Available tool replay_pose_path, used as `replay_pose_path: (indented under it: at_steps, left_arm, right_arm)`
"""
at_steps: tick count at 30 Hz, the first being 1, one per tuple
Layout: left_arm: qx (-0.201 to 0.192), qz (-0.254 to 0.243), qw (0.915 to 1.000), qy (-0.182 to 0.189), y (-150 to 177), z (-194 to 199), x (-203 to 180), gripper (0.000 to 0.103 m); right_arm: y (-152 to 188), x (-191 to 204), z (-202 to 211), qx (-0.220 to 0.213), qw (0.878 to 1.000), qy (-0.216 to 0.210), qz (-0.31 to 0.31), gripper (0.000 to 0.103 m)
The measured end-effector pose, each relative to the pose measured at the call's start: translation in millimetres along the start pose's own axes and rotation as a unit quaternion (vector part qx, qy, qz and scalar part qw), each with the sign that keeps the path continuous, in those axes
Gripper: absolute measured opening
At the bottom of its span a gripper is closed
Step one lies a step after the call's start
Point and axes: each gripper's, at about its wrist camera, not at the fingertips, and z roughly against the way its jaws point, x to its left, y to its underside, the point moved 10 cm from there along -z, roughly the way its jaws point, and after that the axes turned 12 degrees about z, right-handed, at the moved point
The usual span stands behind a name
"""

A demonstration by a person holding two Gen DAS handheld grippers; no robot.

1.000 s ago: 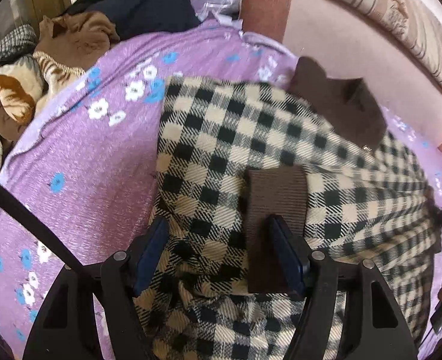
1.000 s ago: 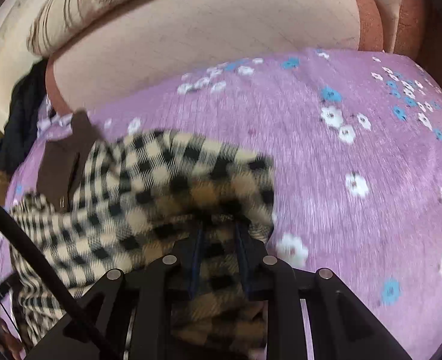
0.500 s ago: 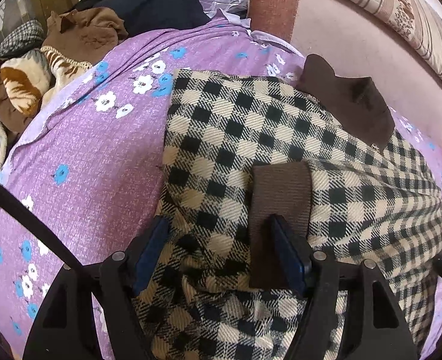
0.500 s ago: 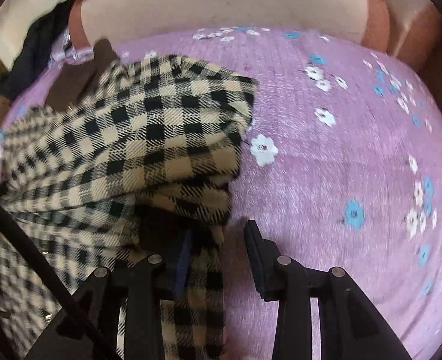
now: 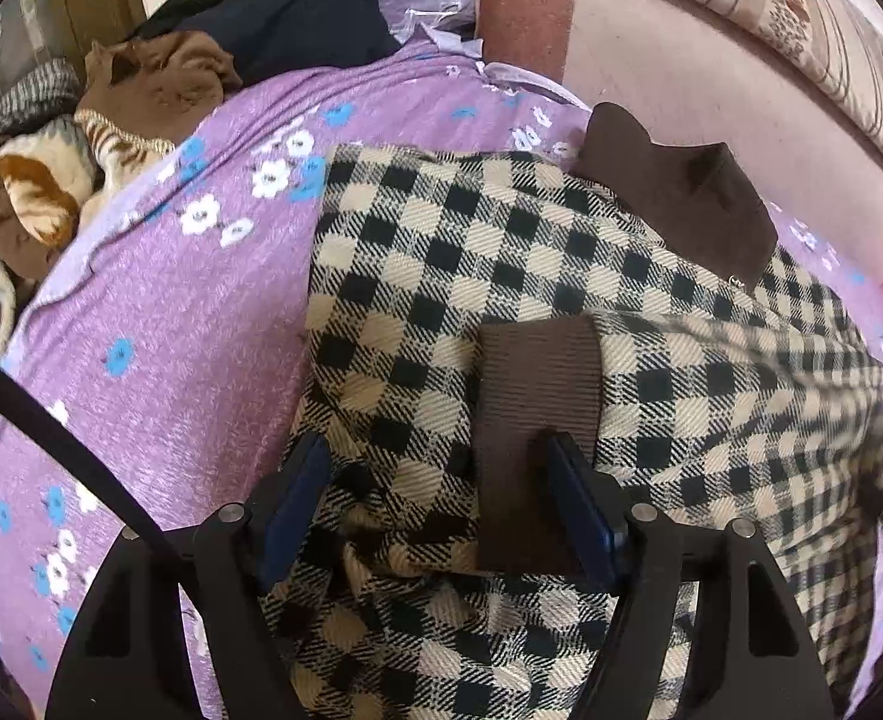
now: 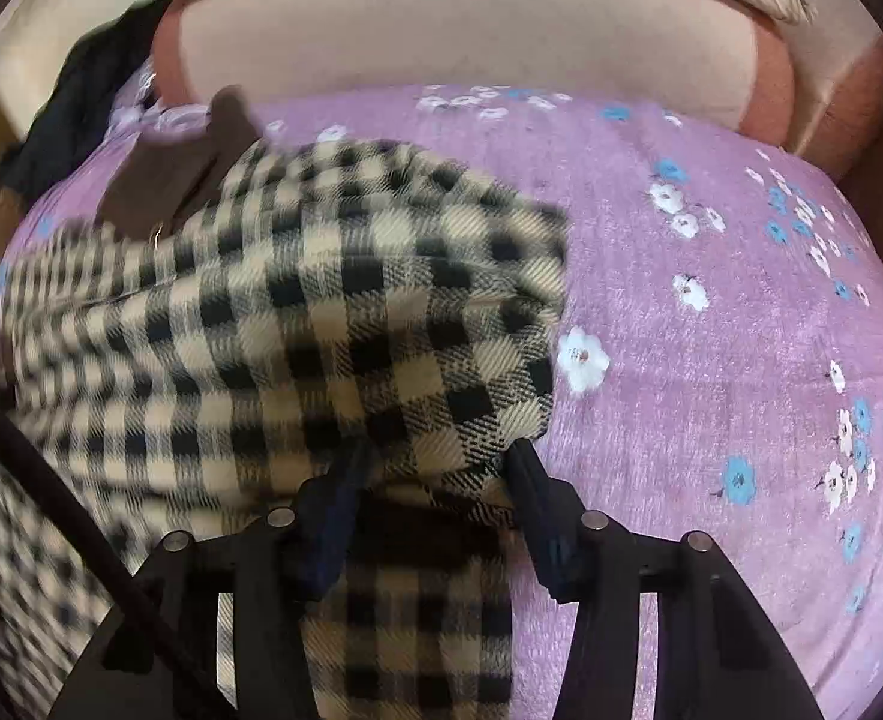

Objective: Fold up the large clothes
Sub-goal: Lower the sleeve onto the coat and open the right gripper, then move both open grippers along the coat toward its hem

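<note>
Purple bed (image 6: 711, 312): checked coat (image 5: 501, 276), sleeves folded in; right gripper (image 6: 435, 468) fingers just parted, left gripper (image 5: 435, 468) released; smooth before next fold.

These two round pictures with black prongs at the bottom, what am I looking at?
No robot here: a person holds a two-finger gripper in each hand, and a wide-angle camera on each looks forward along its fingers. One picture is from the left gripper, the other from the right gripper. Both look down on a bed with a purple flowered sheet, where a checked jacket with a brown collar lies partly folded. The left gripper's fingers stand wide apart around the sleeve's brown cuff. The right gripper has just been opening; checked cloth lies between its fingers, no longer pinched. Other clothes are heaped at the bed's far corner.
</note>
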Motion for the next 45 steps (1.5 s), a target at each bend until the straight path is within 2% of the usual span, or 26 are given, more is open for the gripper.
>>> replay_pose_path:
  at_steps: [3,8,11,14,17,19,22,26,29,32,33,34,35,38,45]
  left_arm:
    - [0.002,0.010,0.9999,0.001,-1,0,2,0.073]
    - [-0.002,0.003,1.0000,-0.005,1,0,1,0.074]
    - [-0.002,0.004,1.0000,-0.006,2,-1,2,0.075]
    - [-0.003,0.004,1.0000,-0.007,3,-2,2,0.076]
    - [-0.003,0.004,1.0000,-0.009,2,-5,2,0.079]
    - [-0.003,0.002,0.9999,-0.011,3,-7,2,0.081]
    - [-0.007,-0.002,0.9998,-0.016,4,-8,2,0.082]
    - [-0.007,-0.004,0.9998,-0.016,4,-5,2,0.082]
    - [-0.011,-0.002,0.9998,-0.015,5,-2,3,0.082]
    - [-0.017,-0.001,0.9997,-0.016,10,2,4,0.082]
    - [-0.020,-0.001,0.9997,-0.017,12,4,4,0.082]
    - [-0.022,0.000,0.9997,-0.015,15,7,4,0.082]
    - [-0.022,0.000,0.9997,-0.013,18,9,4,0.082]
    - [-0.020,-0.006,0.9998,-0.007,32,21,7,0.082]
    - [-0.021,-0.021,0.9995,-0.010,50,50,28,0.082]
  right_arm:
    - [8,-4,7,0.035,0.999,-0.004,0.001,0.052]
    - [-32,-7,42,-0.053,0.997,-0.038,-0.038,0.052]
    - [-60,3,38,-0.068,0.996,-0.047,-0.042,0.052]
    - [-77,18,9,-0.046,0.997,-0.053,-0.029,0.052]
    - [-76,16,-29,-0.005,1.000,-0.019,-0.019,0.052]
    - [-79,15,-42,-0.013,1.000,-0.005,-0.016,0.053]
    - [-81,15,-34,-0.015,1.000,-0.004,-0.013,0.053]
    - [-63,16,3,-0.027,0.999,-0.025,-0.010,0.055]
    - [-34,13,26,-0.027,1.000,-0.016,-0.005,0.061]
    - [-3,0,10,0.013,1.000,0.010,-0.014,0.061]
    - [5,-3,-2,0.035,0.999,0.010,-0.020,0.061]
    - [11,-4,-9,0.038,0.999,-0.006,-0.038,0.061]
    - [11,-8,-4,0.021,0.998,-0.017,-0.058,0.061]
    - [18,-10,19,0.007,0.995,-0.041,-0.090,0.061]
    - [54,9,70,-0.013,0.994,-0.069,-0.079,0.070]
